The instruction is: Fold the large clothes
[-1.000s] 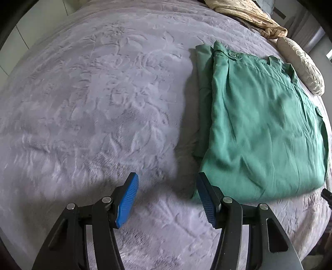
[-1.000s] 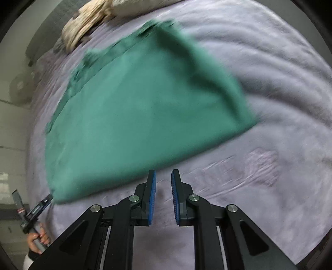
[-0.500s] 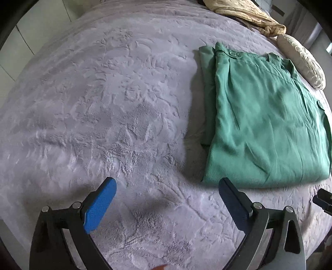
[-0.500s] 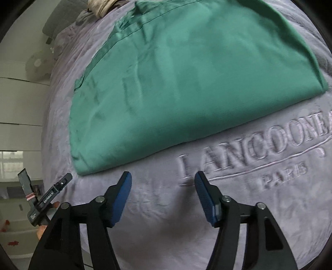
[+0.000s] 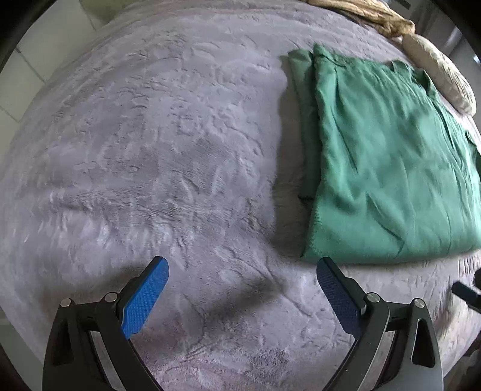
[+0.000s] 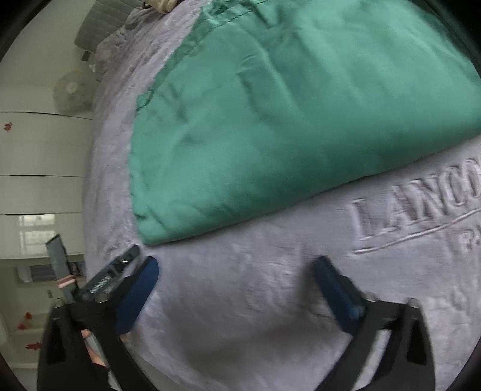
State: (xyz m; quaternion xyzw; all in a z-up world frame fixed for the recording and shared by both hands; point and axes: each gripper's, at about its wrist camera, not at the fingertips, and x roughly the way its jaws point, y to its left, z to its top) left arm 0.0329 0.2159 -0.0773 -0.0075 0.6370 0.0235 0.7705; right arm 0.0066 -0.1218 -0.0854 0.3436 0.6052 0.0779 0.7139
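A green garment (image 5: pixel 384 162) lies folded flat on a grey plush bedspread (image 5: pixel 150 150), at the right of the left wrist view. It fills the upper half of the right wrist view (image 6: pixel 300 114). My left gripper (image 5: pixel 242 269) is open and empty, above the bedspread just short of the garment's near left corner. My right gripper (image 6: pixel 236 272) is open and empty, above the bedspread just short of the garment's near edge.
A beige blanket (image 5: pixel 369 15) and a pale cushion (image 5: pixel 442 78) lie at the bed's far right. Raised lettering (image 6: pixel 421 207) marks the bedspread. The other gripper (image 6: pixel 111 276) shows at the bed's left edge. White cabinets (image 6: pixel 39 156) stand beyond.
Both grippers have opened wide, the right one from nearly shut. The right gripper has moved closer to the garment's near edge. The garment has not moved.
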